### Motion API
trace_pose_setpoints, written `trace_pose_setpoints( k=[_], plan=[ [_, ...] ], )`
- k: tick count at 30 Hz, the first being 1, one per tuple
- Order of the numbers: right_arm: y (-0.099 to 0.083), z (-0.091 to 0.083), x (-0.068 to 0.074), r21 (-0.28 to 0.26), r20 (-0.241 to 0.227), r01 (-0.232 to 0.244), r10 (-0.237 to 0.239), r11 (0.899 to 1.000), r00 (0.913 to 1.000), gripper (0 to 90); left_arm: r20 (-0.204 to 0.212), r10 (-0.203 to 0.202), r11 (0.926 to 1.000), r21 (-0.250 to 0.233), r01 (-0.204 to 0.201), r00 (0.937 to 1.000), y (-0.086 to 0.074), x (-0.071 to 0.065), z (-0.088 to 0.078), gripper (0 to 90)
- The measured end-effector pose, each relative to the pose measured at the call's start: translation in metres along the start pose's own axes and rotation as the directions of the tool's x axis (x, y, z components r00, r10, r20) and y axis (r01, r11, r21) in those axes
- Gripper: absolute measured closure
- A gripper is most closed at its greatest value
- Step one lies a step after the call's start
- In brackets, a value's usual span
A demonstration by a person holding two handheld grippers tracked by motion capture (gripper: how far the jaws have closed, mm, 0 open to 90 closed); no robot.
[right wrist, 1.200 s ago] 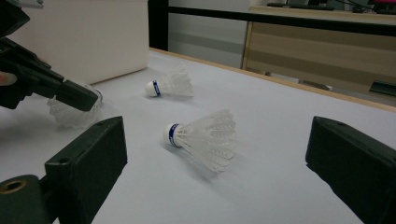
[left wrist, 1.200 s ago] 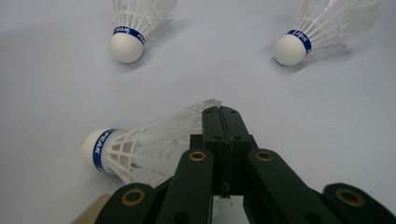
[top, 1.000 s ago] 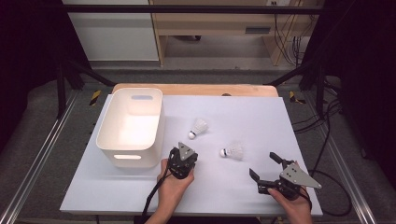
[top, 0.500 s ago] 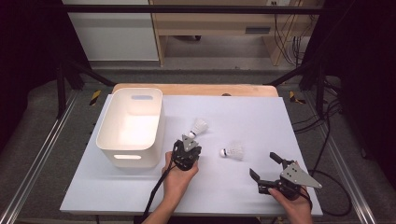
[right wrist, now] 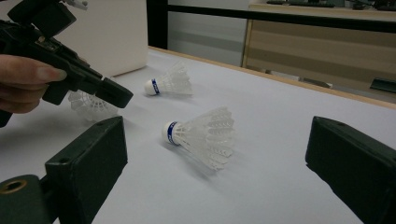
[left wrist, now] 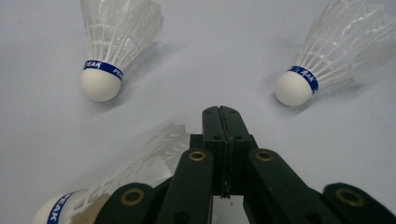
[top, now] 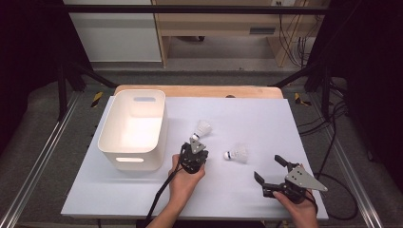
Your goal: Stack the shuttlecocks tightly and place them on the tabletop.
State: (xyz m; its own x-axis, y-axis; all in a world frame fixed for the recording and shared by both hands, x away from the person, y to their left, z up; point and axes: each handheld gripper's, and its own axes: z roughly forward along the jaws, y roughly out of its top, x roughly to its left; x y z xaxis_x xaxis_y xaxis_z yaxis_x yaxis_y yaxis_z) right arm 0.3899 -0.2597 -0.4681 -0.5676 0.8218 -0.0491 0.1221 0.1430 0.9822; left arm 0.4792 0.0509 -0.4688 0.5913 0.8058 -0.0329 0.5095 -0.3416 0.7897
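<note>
White feathered shuttlecocks loose on pale worktop beside white bin, left tool shut and empty near them, right tool spread wide, empty.

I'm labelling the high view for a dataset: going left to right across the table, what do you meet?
White bin → left gripper → shuttlecock lying on the table → right gripper.

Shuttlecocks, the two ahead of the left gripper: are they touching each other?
Apart. In the left gripper view, bare table lies between the left-hand shuttlecock and the right-hand shuttlecock.
</note>
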Motion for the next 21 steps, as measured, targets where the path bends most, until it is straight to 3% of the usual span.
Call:
trace_pose_setpoints(
  k=[21],
  plan=[
    [0.000, 0.000, 0.000, 0.001, 0.002, 0.007, -0.007, 1.000, 1.0000, 5.7, 0.038, -0.002, 0.9994, -0.034, 0.004, 0.9993, 0.000, -0.008, -0.011, 90.0]
  ],
)
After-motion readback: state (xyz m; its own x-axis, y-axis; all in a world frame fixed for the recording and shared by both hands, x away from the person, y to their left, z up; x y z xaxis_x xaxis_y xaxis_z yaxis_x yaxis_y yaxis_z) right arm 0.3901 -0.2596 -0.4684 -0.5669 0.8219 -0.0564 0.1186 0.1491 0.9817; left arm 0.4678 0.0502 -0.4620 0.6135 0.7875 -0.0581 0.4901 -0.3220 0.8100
